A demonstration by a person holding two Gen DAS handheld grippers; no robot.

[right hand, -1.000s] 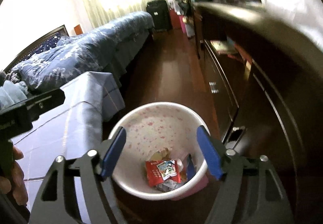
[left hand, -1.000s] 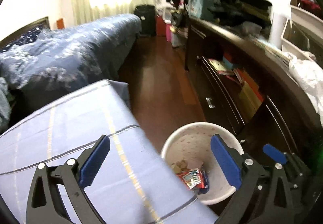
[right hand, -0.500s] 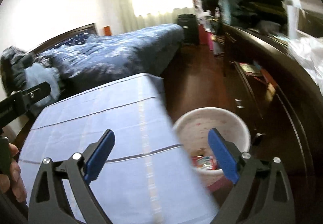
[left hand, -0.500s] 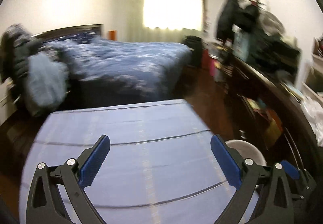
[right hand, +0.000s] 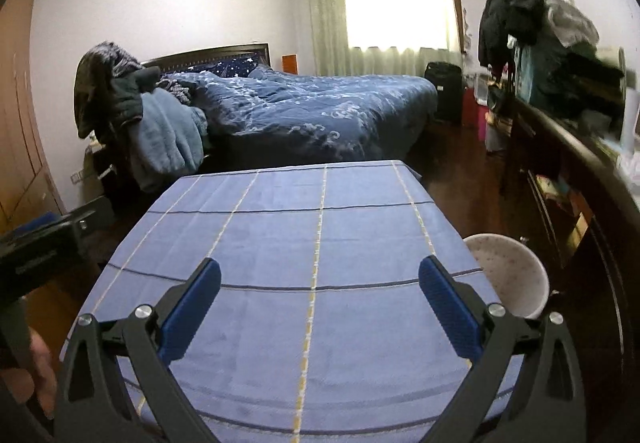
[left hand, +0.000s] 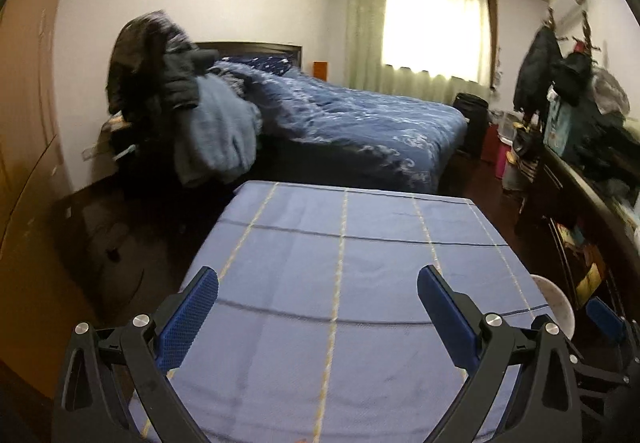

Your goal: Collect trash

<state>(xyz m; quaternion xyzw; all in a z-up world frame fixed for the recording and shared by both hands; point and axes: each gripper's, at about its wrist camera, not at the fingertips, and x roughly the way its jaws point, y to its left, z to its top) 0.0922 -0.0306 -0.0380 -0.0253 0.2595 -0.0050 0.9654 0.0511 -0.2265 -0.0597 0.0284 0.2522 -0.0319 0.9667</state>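
Matt woven tablecloth (right hand: 320, 243), glossy wood floor (right hand: 452, 163)

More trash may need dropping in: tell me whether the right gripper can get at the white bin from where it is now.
Probably yes. The right gripper is open and empty over the blue tablecloth; the white bin stands just off the table's right edge, its mouth uncovered.

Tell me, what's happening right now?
Both claws, left and right, open, empty. Bin beside table. No trash on cloth. Nothing in the way.
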